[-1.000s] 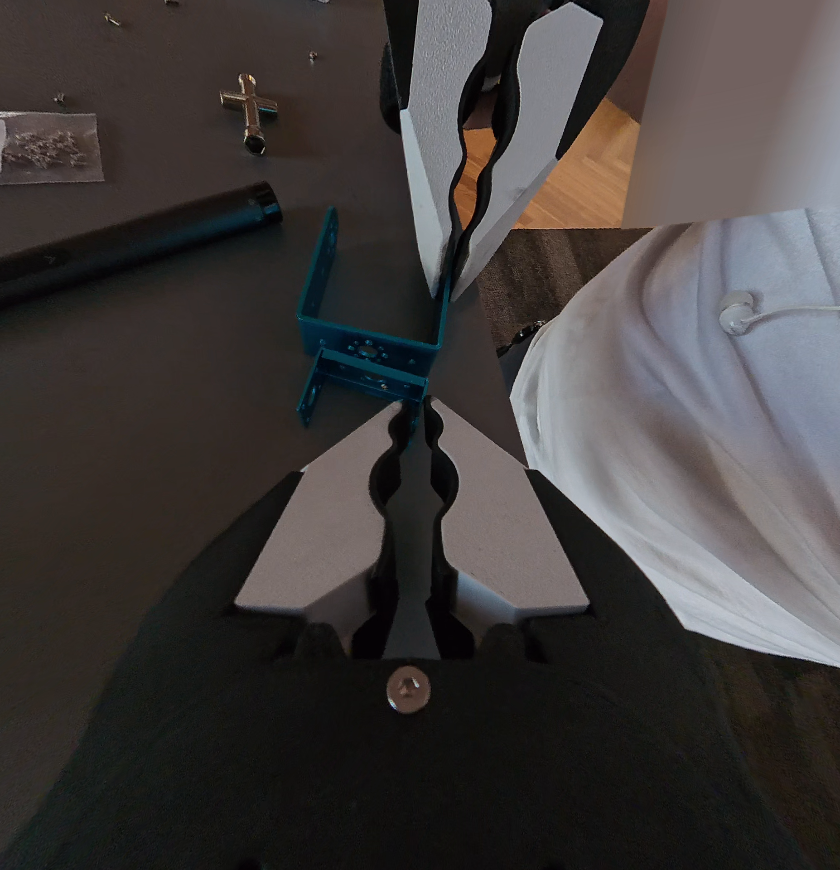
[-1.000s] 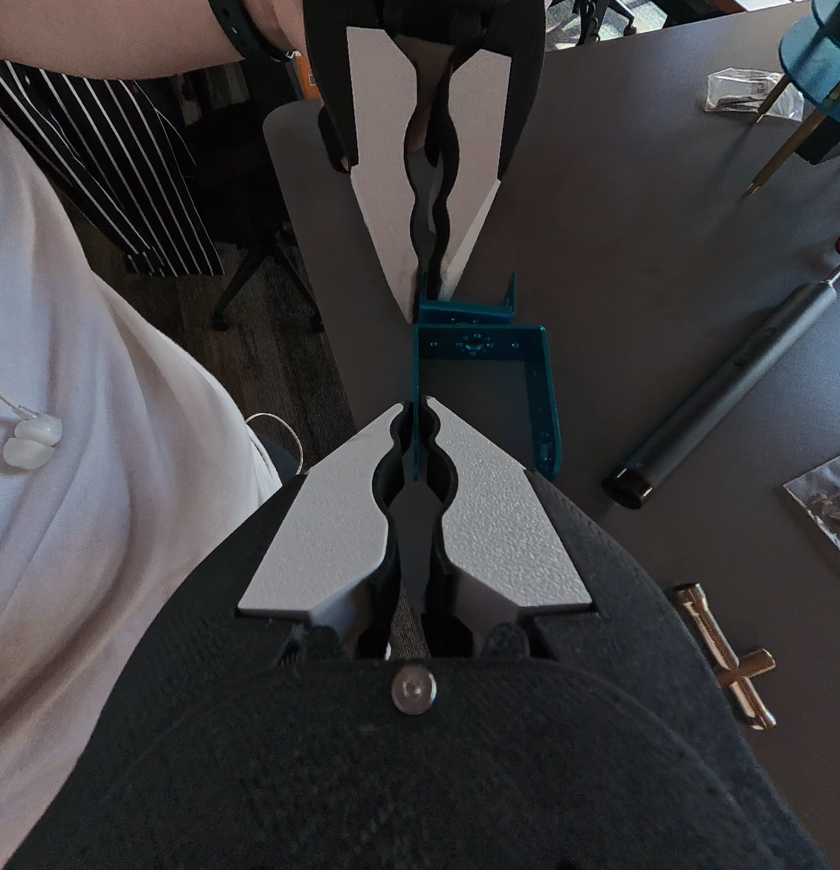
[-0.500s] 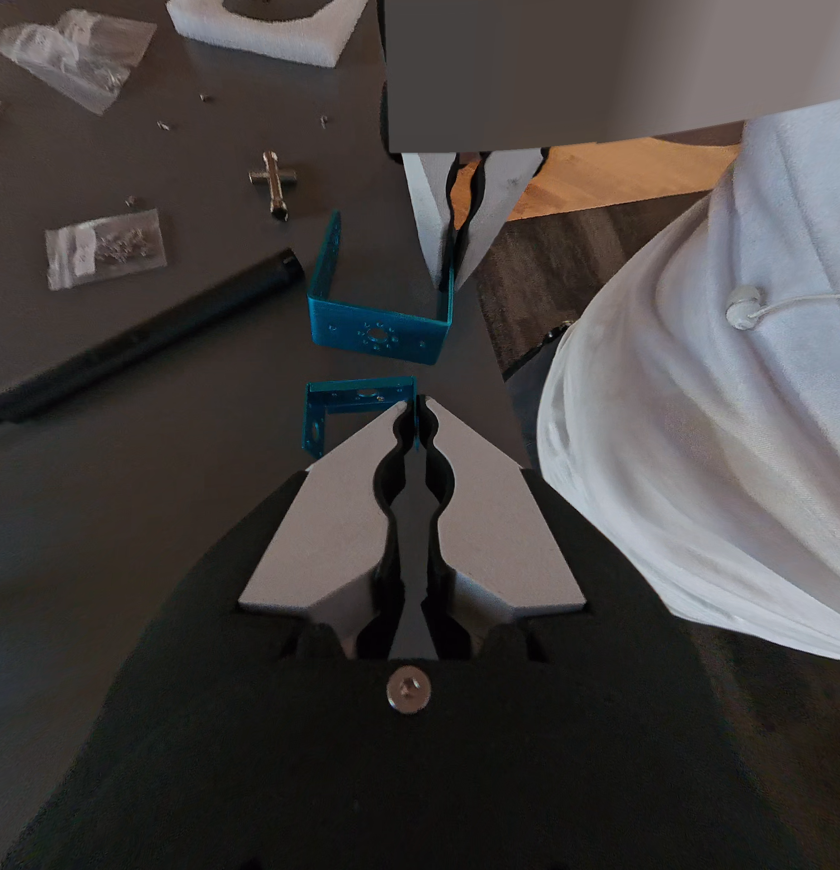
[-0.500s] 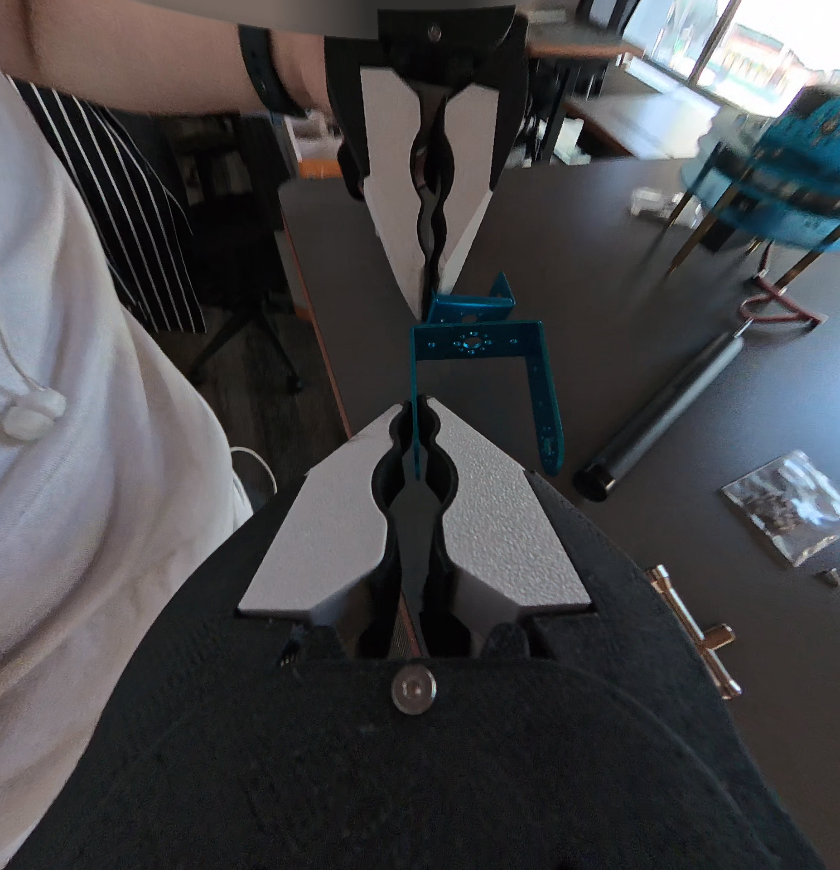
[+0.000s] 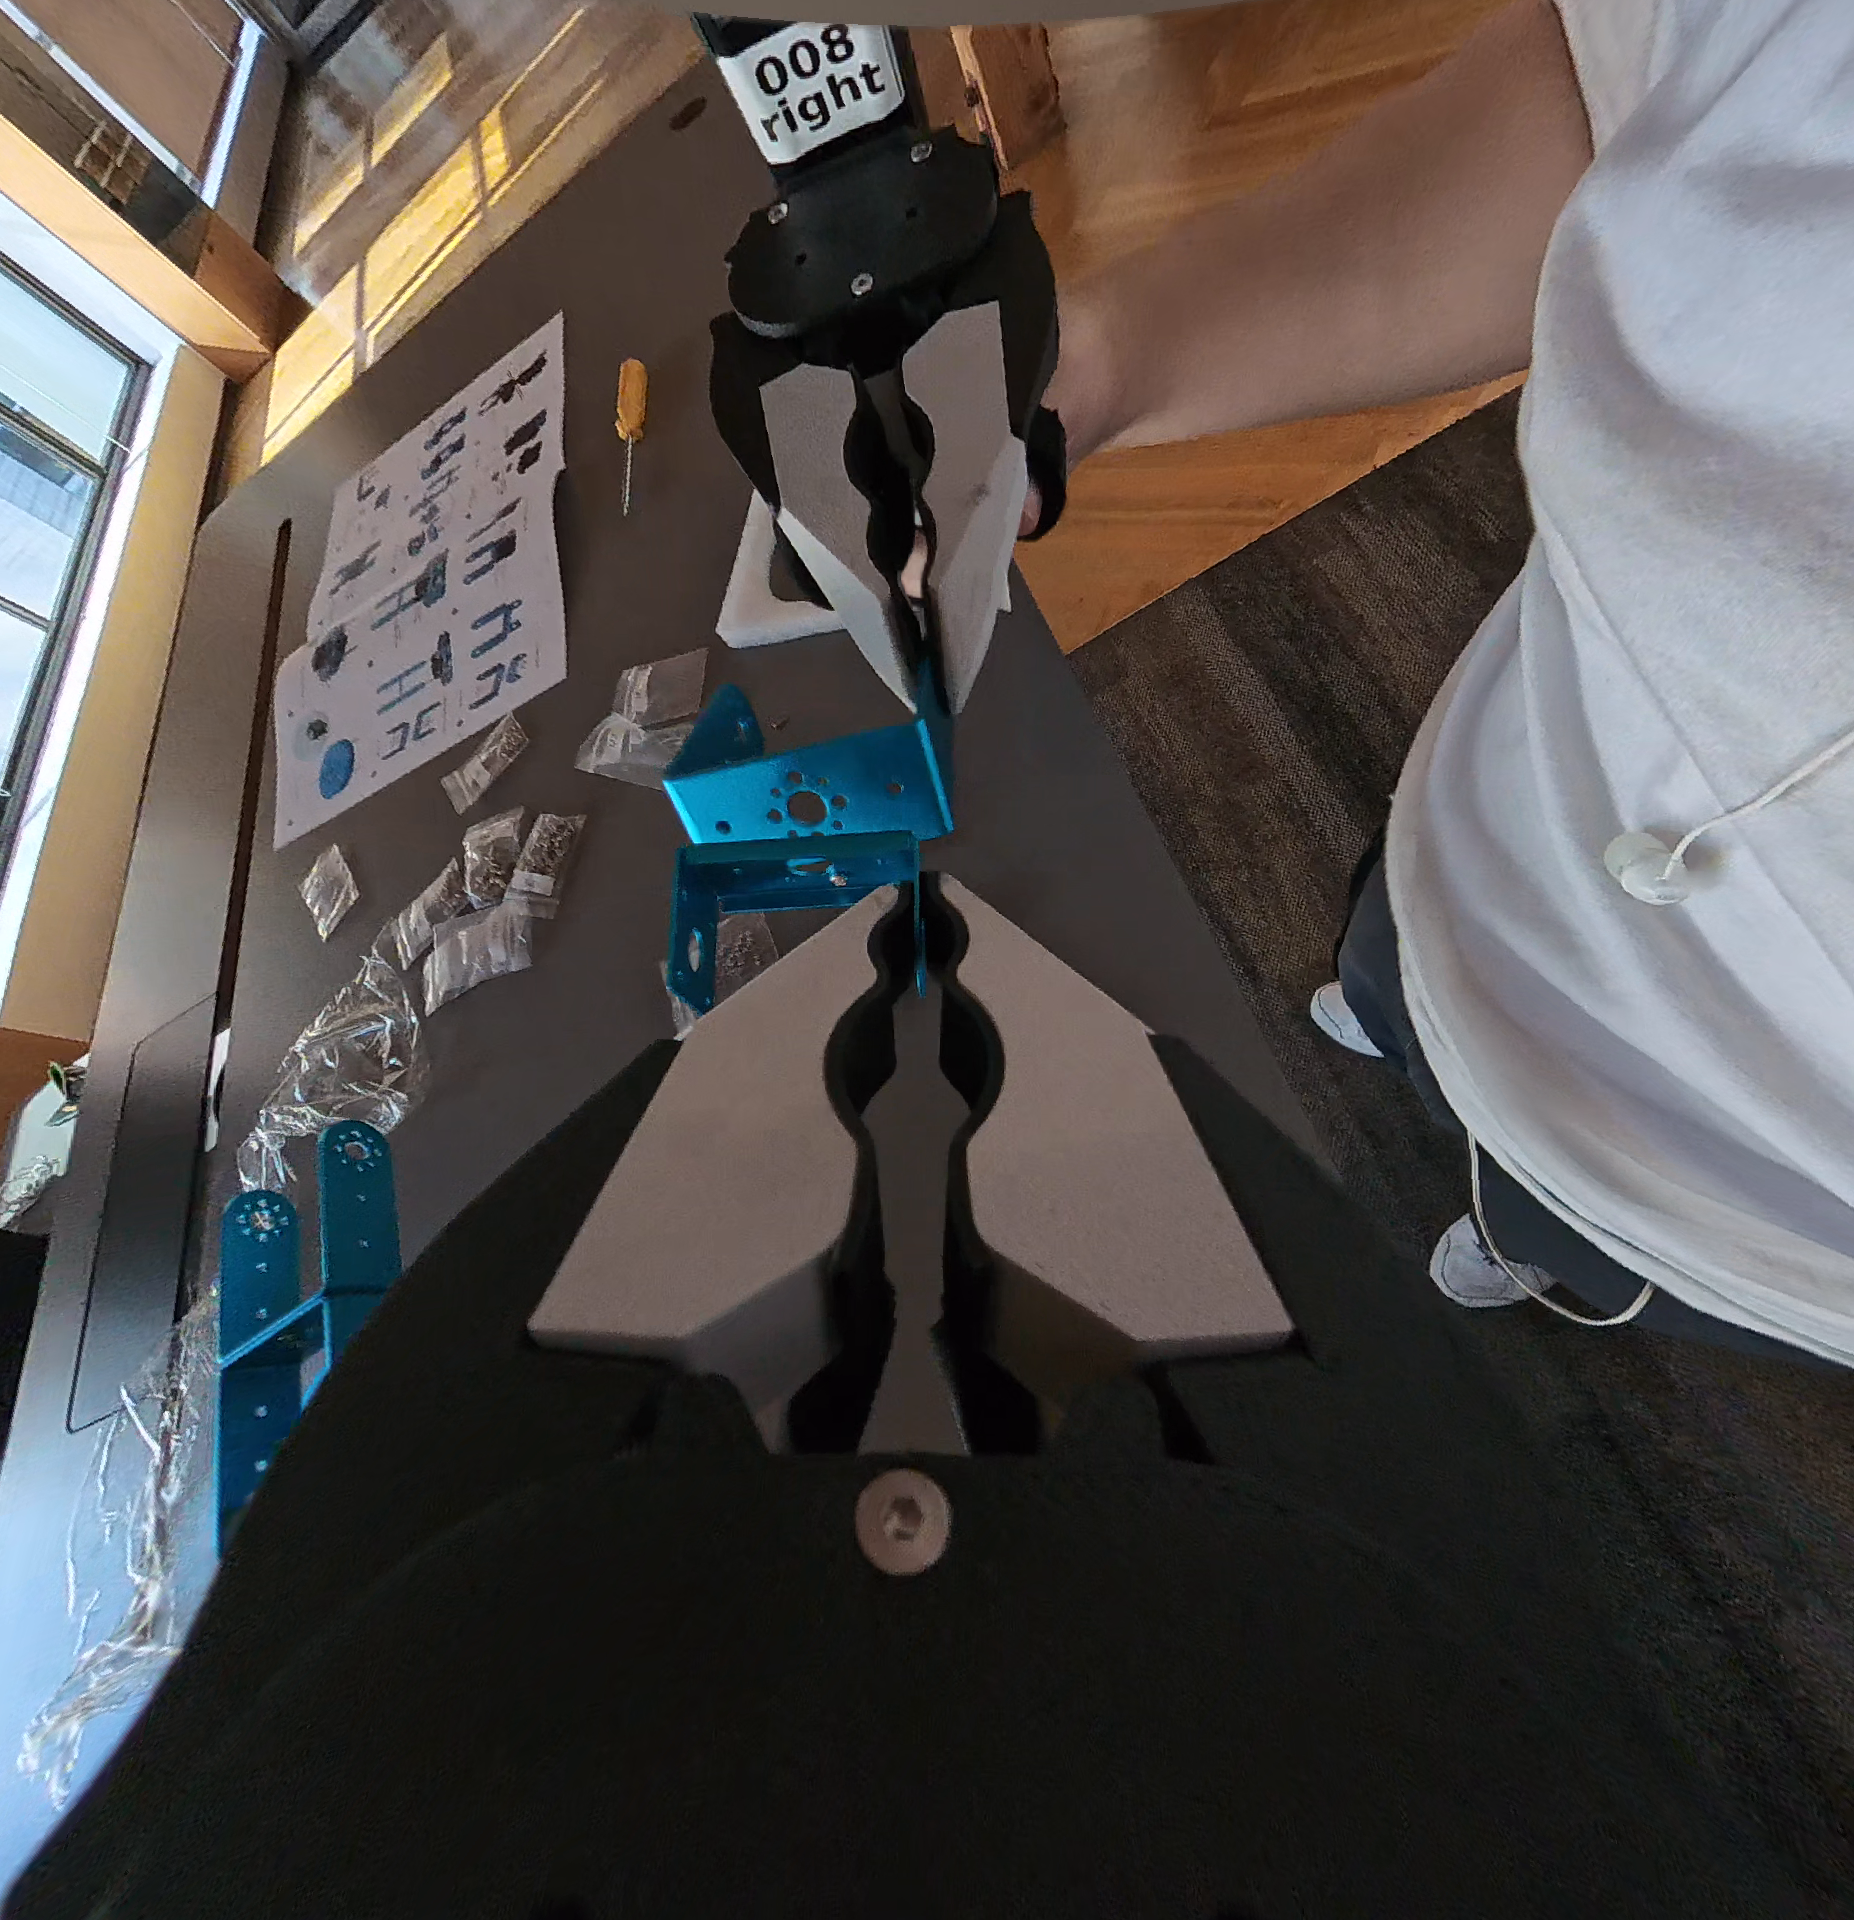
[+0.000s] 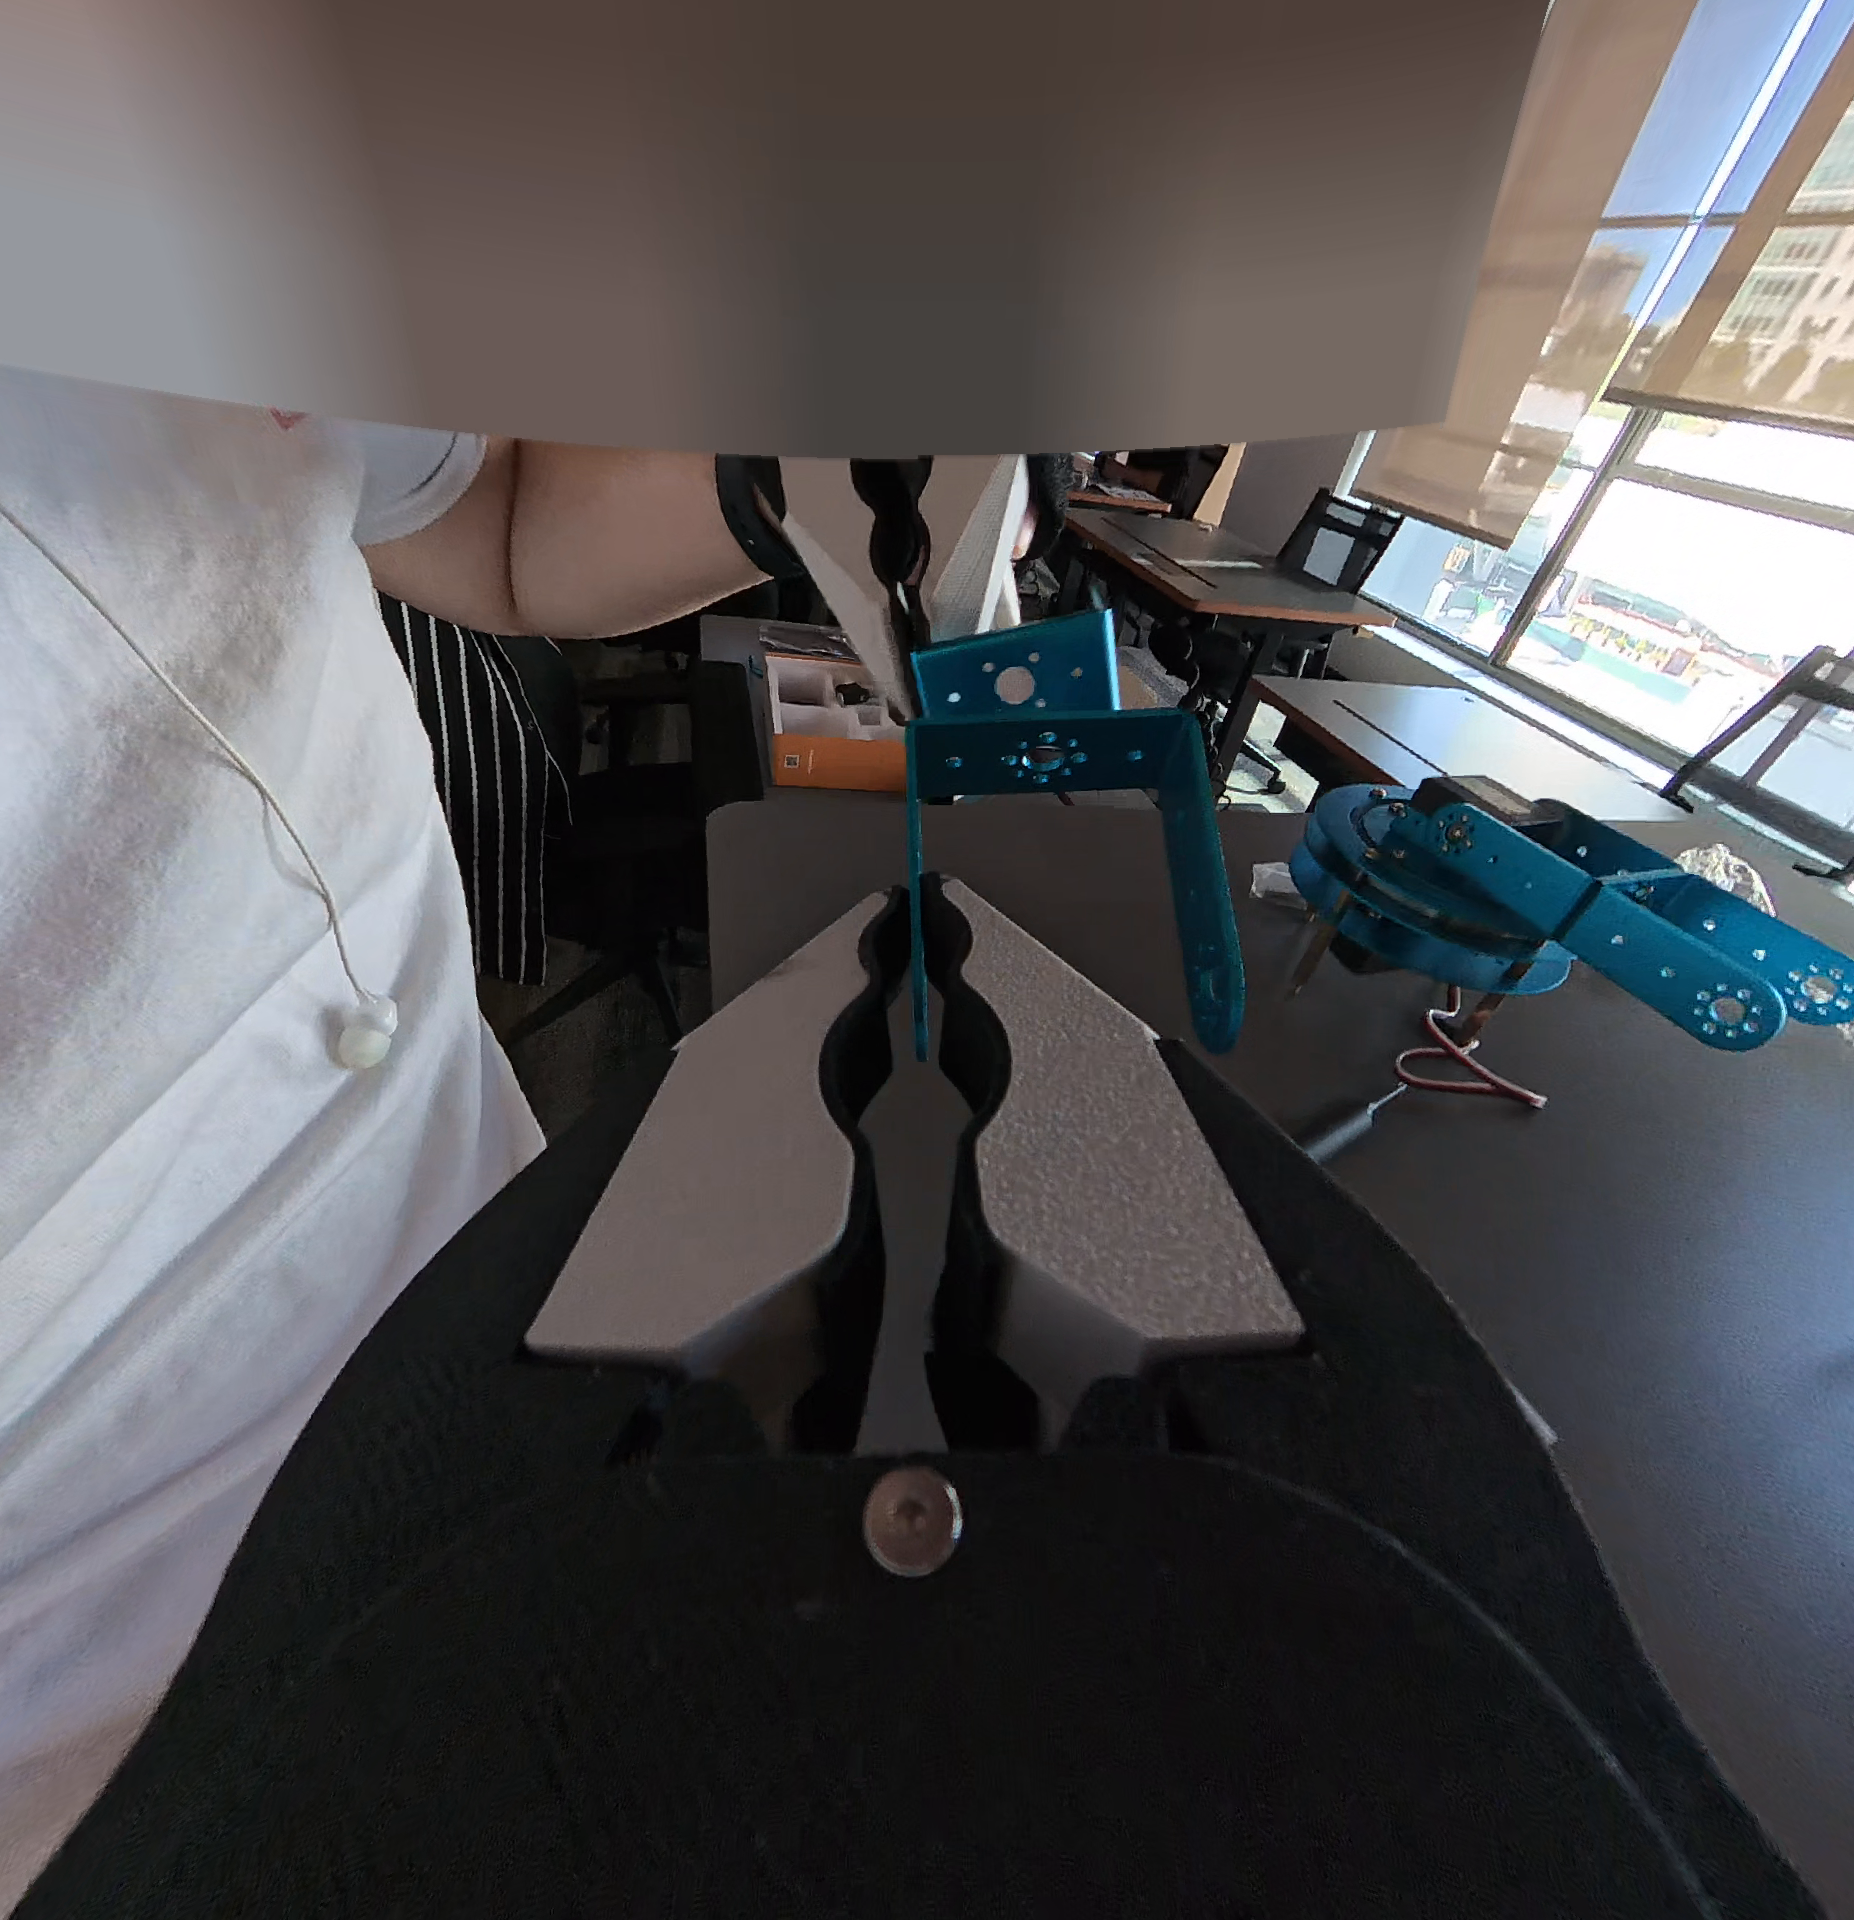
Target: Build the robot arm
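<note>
**Holding two blue brackets face to face above the surface**

The left tool (image 5: 923, 896) is nearly closed, and one thin flange of the small bracket (image 5: 788, 864) is pinched between its tips. The right tool (image 6: 918, 883) is closed just as far on one leg of the U-bracket (image 6: 1048, 758), whose other leg hangs free to the right of that tool's tips. Each tool is pointed at the other, tip to tip, with the two brackets between them. Both brackets are held up off the surface (image 6: 1525, 1351).

The holed middle plates of the two brackets are set just beside each other, roughly parallel, with their large centre holes near to lining up. Whether the plates touch cannot be told from either view.

Ahead and to the right of the right tool, a blue assembly (image 6: 1525, 883) of discs and arm plates is seen standing on the surface, with a red and white cable (image 6: 1463, 1423) lying on its near side. To the left of the left tool, small screw bags (image 5: 497, 873), crumpled wrap (image 5: 331, 1049) and spare blue plates (image 5: 310, 1247) are scattered. Farther ahead of it on the left, a printed sheet (image 5: 435, 582), a yellow screwdriver (image 5: 629, 400) and a white foam block (image 5: 767, 592) are laid out.

A white shirt (image 5: 1681, 727) with a dangling earbud (image 5: 1640, 868) fills the side to the right of the left tool. Nothing is seen between the two plates.
</note>
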The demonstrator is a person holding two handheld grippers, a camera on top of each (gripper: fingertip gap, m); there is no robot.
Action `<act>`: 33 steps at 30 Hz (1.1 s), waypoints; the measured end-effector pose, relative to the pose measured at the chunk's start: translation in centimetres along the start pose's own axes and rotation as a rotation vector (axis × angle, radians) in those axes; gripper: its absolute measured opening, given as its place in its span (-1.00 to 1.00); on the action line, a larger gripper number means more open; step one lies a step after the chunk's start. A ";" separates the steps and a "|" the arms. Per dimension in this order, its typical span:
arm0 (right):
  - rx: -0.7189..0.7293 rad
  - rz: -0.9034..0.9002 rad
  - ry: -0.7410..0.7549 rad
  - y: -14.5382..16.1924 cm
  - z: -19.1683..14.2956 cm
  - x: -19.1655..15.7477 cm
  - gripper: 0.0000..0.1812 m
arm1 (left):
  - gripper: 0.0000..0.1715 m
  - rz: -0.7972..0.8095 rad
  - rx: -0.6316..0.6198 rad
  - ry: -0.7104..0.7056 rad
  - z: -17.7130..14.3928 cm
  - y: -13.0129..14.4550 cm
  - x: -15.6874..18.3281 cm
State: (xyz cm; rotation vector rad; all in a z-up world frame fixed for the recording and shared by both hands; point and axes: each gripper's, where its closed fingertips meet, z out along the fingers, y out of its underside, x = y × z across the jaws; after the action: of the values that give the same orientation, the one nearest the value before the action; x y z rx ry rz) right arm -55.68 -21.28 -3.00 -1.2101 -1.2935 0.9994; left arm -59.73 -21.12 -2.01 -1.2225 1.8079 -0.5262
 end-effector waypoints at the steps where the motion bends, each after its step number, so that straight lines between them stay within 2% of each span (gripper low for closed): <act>1: 0.003 -0.011 -0.002 -0.1 0.1 -0.1 -0.99 | -1.00 0.005 -0.008 -0.003 0.0 0.0 -0.2; 15: -0.005 -0.027 0.020 0.5 0.0 0.6 -0.99 | -1.00 0.010 -0.074 0.052 1.3 0.4 -0.5; 33: -0.042 -0.021 0.038 1.4 0.1 1.1 -0.99 | -1.00 -0.043 -0.059 0.079 2.1 1.3 -0.9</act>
State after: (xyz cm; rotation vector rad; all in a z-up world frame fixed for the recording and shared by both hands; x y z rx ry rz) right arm -55.59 -19.93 -4.27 -1.2390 -1.3004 0.9336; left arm -58.56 -19.49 -3.65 -1.2996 1.8788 -0.5562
